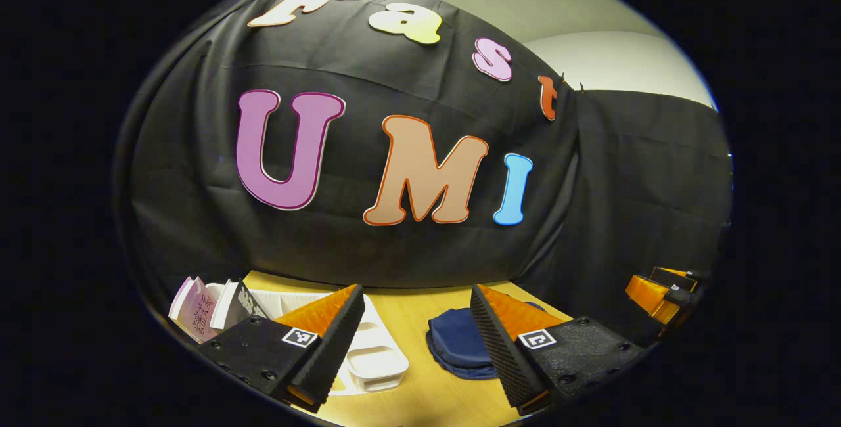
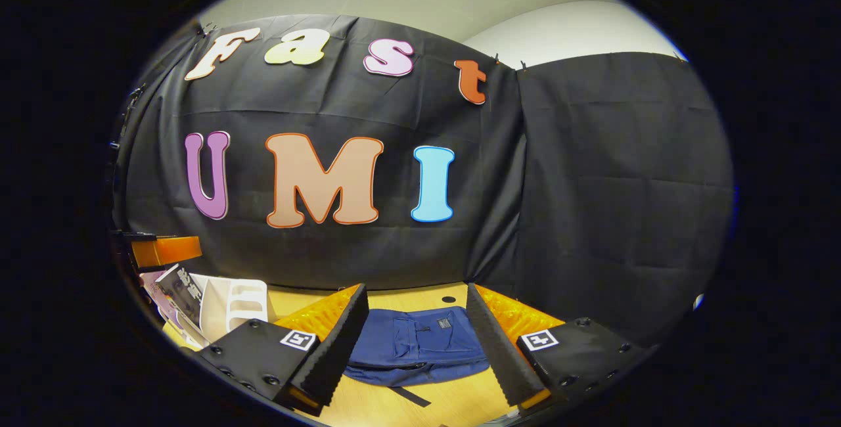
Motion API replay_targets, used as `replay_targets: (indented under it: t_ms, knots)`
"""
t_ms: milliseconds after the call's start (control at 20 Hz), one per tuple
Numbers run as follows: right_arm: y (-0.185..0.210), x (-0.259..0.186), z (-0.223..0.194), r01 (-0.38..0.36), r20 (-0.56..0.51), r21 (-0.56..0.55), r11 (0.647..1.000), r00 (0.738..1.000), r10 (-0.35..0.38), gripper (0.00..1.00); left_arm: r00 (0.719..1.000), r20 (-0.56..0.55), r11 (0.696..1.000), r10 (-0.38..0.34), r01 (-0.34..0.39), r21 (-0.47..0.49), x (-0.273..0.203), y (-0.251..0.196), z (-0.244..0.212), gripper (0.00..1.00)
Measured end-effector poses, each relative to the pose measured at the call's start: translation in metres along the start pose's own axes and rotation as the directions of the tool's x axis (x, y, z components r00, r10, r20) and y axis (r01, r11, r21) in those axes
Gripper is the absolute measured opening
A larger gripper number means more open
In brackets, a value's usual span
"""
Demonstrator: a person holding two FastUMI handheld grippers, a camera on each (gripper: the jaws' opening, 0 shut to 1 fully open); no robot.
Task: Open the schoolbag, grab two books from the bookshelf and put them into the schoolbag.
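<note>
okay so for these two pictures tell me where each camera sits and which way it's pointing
Left gripper view: rides on the left claw, faces the booth wall across the table; its own two fingers frame the navy schoolbag, white bookshelf at left.
Right gripper view: rides on the right claw, faces the same wall, schoolbag between its fingers.
Both share the schoolbag, bookshelf, books and table.
</note>
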State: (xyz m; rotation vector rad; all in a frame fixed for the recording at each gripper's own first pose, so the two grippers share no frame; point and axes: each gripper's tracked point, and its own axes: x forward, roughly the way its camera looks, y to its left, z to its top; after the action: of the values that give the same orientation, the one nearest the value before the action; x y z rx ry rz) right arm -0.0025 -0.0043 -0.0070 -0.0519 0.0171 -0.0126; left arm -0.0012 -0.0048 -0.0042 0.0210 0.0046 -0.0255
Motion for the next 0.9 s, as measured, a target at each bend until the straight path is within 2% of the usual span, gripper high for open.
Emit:
replay_targets:
  t_ms: [250, 300, 350, 450, 600, 650, 700, 750, 900]
  knots:
    - [0.004, 0.008, -0.009, -0.004, -0.014, -0.014, 1.0, 1.0, 0.004, 0.95, 1.0, -0.003, 0.999, 0.024, -0.024, 0.023, -0.004, 0.01, -0.001, 0.95]
    - [0.005, 0.01, -0.014, -0.003, -0.019, -0.03, 1.0, 1.0, 0.002, 0.98, 0.999, -0.003, 0.999, 0.035, -0.035, 0.024, -0.006, 0.012, -0.003, 0.95]
    - [0.006, 0.012, -0.021, -0.004, -0.027, -0.05, 0.999, 1.0, 0.003, 0.95, 0.999, -0.005, 0.999, 0.048, -0.048, 0.021, -0.008, 0.017, -0.003, 0.94]
    - [0.009, 0.018, -0.035, -0.006, -0.043, -0.097, 0.995, 0.999, 0.002, 0.98, 0.997, -0.012, 0.996, 0.082, -0.082, 0.018, -0.013, 0.028, -0.004, 0.95]
    - [0.02, 0.027, -0.062, -0.019, -0.064, -0.194, 0.981, 0.998, 0.007, 0.95, 0.989, -0.013, 0.989, 0.147, -0.146, 0.018, -0.024, 0.051, -0.005, 0.95]
    - [0.024, 0.031, -0.07, -0.021, -0.06, -0.238, 0.971, 0.998, 0.006, 1.0, 0.985, -0.015, 0.985, 0.171, -0.17, 0.021, -0.029, 0.06, -0.004, 0.95]
    - [0.027, 0.034, -0.079, -0.023, -0.056, -0.284, 0.959, 0.998, 0.007, 0.98, 0.98, -0.015, 0.98, 0.197, -0.197, 0.026, -0.032, 0.069, -0.004, 0.92]
    - [0.032, 0.038, -0.089, -0.029, -0.058, -0.334, 0.942, 0.998, 0.01, 1.0, 0.974, -0.014, 0.974, 0.226, -0.226, 0.032, -0.036, 0.079, -0.002, 0.95]
    - [0.051, 0.049, -0.121, -0.062, -0.055, -0.488, 0.87, 0.998, 0.041, 0.98, 0.954, -0.011, 0.953, 0.301, -0.3, 0.047, -0.05, 0.106, -0.002, 0.95]
